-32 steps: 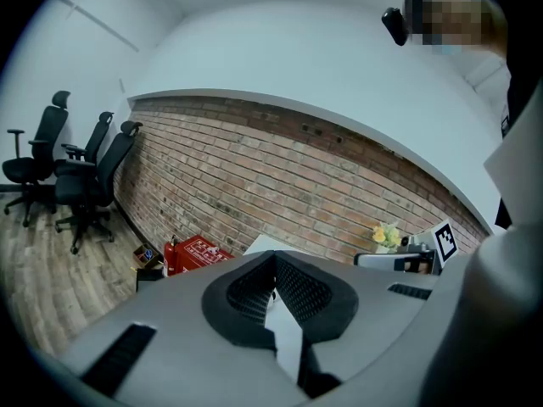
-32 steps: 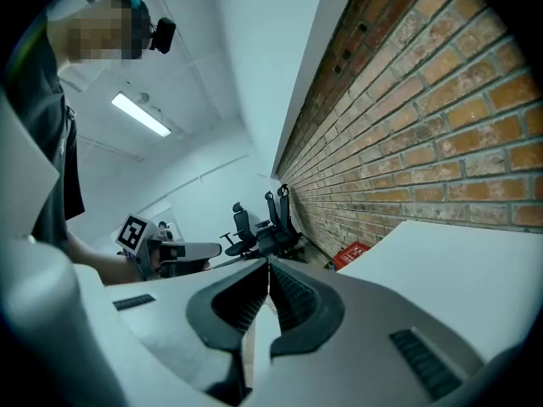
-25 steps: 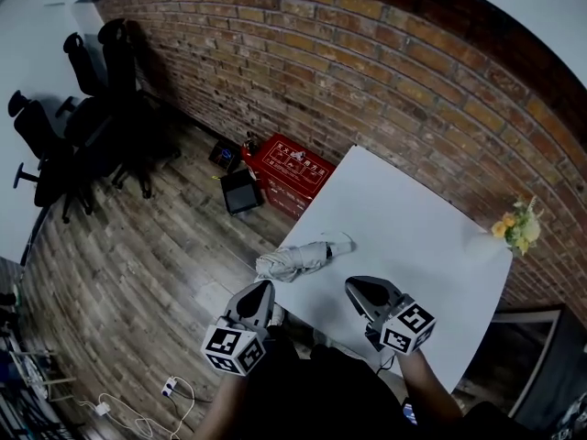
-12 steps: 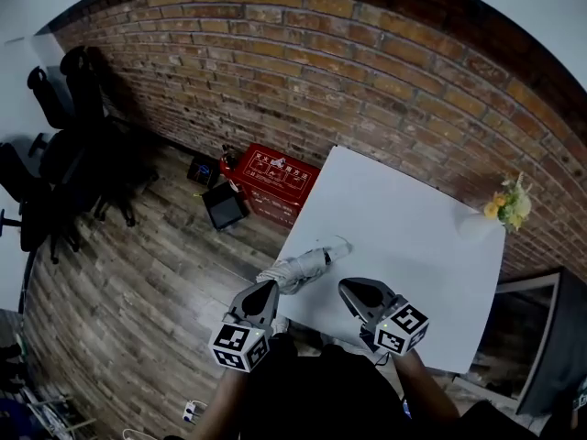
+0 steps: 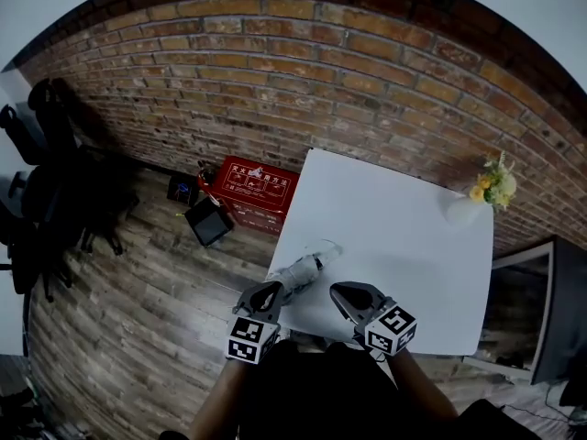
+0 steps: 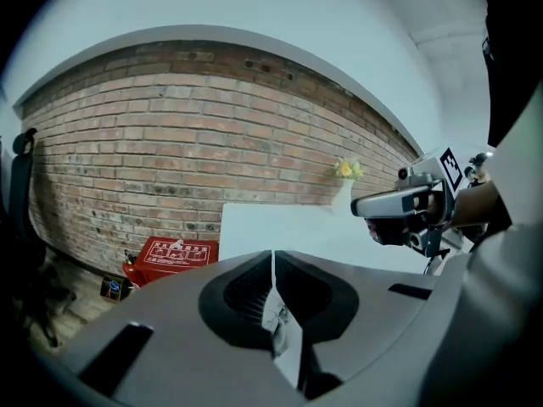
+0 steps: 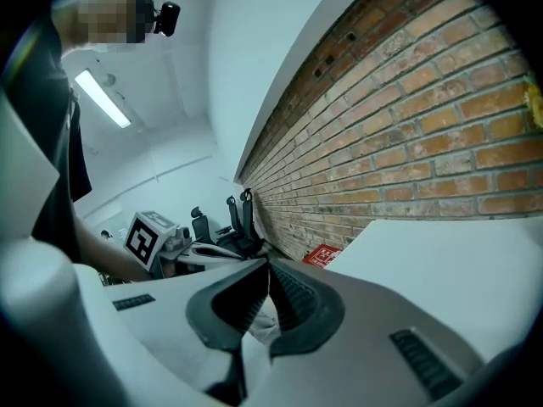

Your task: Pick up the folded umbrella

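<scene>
The folded grey umbrella (image 5: 303, 267) lies near the left front edge of the white table (image 5: 394, 227), its strap end pointing toward the middle. My left gripper (image 5: 273, 288) is shut and empty, its tip just short of the umbrella's near end. A scrap of the umbrella's grey cloth (image 6: 277, 319) shows below the closed jaws in the left gripper view. My right gripper (image 5: 337, 291) hovers over the table's front edge to the umbrella's right, jaws together, holding nothing. The umbrella's cloth (image 7: 261, 319) shows under them in the right gripper view.
A white vase of yellow flowers (image 5: 484, 191) stands at the table's far right corner by the brick wall (image 5: 303, 71). On the wooden floor to the left sit a red box (image 5: 252, 185) and a black case (image 5: 208, 220). Black office chairs (image 5: 37, 181) stand far left.
Both grippers have sunk toward the table's front edge, the left one more, and it has rolled. The left tip is nearer the umbrella. The umbrella has stayed in place.
</scene>
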`<state>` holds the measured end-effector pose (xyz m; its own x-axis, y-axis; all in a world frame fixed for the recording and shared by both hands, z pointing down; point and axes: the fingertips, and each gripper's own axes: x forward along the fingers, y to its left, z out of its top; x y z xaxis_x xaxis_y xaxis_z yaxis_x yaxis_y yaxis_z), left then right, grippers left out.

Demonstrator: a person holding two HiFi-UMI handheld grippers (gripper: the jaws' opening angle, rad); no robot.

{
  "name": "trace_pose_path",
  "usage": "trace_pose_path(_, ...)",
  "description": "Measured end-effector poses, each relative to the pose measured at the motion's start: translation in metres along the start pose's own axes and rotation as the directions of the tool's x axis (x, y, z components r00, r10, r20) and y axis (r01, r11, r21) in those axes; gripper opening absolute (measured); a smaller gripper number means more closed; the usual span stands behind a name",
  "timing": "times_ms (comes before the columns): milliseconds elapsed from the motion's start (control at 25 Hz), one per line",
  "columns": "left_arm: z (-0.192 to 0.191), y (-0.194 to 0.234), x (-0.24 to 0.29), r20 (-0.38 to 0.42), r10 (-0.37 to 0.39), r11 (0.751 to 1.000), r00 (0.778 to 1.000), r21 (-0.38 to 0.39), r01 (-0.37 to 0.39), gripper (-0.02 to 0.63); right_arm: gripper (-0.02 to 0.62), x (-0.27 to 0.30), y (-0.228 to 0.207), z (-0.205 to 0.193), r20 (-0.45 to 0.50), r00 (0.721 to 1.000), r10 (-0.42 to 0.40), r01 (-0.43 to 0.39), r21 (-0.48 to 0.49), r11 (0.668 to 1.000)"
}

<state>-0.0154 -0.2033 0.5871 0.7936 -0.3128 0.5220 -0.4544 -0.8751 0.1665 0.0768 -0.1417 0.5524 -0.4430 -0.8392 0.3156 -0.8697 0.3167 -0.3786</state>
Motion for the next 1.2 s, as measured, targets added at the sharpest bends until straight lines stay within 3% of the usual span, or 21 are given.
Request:
trace_pose_path(240, -0.019, -0.004, 0.035, -0.116, -0.072, 0.991, 0.991, 0.108, 0.085, 0.024, 0.023, 0.004, -0.006, -0.014, -0.020, 0.999, -0.048, 0.048, 0.017, 0.999)
trace_pose_path(440, -0.042, -0.009, 0.061, -0.238, -0.123, 0.969, 0.963, 0.181, 0.168, 0.164, 0.023, -0.005, -0.012, -0.020, -0.030, 0.995, -0.094, 0.095, 0.032, 0.995)
trace_pose_path(680, -0.071, -0.005, 0.084, -0.374, -0.120, 0.920, 0.919, 0.305, 0.245, 0.271, 0.023, -0.015, -0.018, -0.023, -0.033, 0.989, -0.146, 0.147, 0.051, 0.988)
trace_pose_path(1040, -0.103, -0.004, 0.107, -0.545, -0.114, 0.866, 0.831, 0.356, 0.352, 0.311, 0.023, -0.027, -0.022, -0.031, -0.037, 0.978, -0.207, 0.210, 0.086, 0.974)
trace_pose_path(1200, -0.113, -0.002, 0.115, -0.590, -0.084, 0.848, 0.803, 0.382, 0.368, 0.316, 0.023, -0.034, -0.027, -0.033, -0.035, 0.973, -0.228, 0.231, 0.095, 0.968)
